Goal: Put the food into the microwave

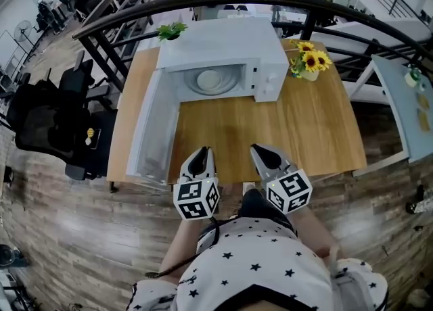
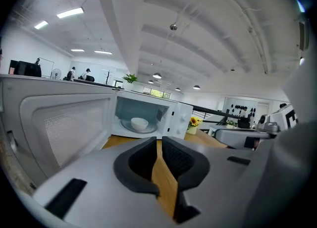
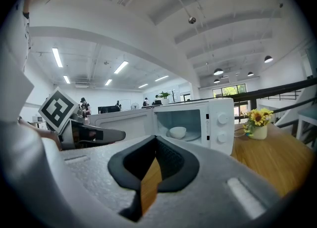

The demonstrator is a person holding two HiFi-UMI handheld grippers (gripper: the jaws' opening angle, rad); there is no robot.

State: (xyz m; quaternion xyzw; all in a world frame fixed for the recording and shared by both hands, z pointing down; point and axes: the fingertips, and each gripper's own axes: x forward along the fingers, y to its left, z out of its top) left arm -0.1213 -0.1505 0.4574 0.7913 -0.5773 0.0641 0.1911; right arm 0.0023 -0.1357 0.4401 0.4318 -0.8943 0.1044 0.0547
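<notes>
Though its rim hides any food, the white bowl [image 1: 208,80] sits upright, mouth up, inside the microwave [image 1: 226,44] at the far edge of the tabletop [image 1: 304,127] | door [image 1: 153,134] open along the left edge | left gripper [image 1: 200,156], right gripper [image 1: 262,154]: clenched, empty, near edge.

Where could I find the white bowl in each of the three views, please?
Head view: white bowl upper centre, inside the open microwave.
Left gripper view: bowl just left of centre, inside the microwave.
Right gripper view: bowl just right of centre, inside it.
Shared landmark: sunflower vase beside the microwave's dials.
</notes>
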